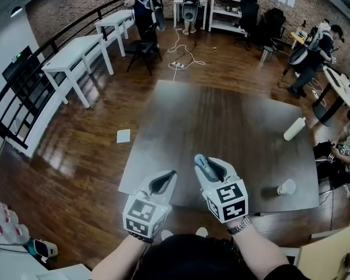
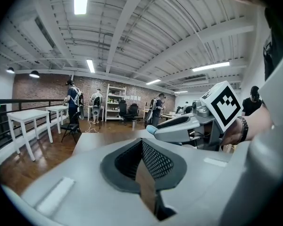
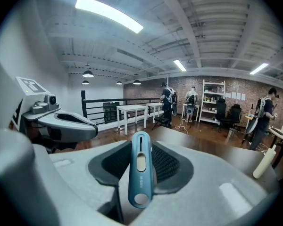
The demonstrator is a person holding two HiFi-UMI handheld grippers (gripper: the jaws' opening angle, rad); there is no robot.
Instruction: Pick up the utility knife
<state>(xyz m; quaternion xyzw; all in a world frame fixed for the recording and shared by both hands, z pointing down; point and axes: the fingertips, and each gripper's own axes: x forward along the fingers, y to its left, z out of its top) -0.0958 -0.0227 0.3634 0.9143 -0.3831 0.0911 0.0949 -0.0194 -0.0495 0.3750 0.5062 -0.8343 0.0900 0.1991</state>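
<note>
**Right gripper [image 1: 202,162] clamps the utility knife [image 3: 141,173] over the table's near edge**

We hold both grippers side by side above the near edge of the grey table [image 1: 233,115], each pointing forward and slightly down, our wrists bent up behind them. The right jaws press on the blue knife. It runs lengthwise between the pads, with its holed, rounded end toward that gripper's camera.

The left gripper [image 1: 170,177] has its jaws together, empty.

Open tabletop stretches ahead. A white bottle [image 1: 294,129] lies near the right edge, and a cup [image 1: 286,187] sits near the right front corner. A paper sheet [image 1: 123,136] lies on the wood floor left of the table.

We cannot make out the blade, and our own head hides the forearms.
</note>
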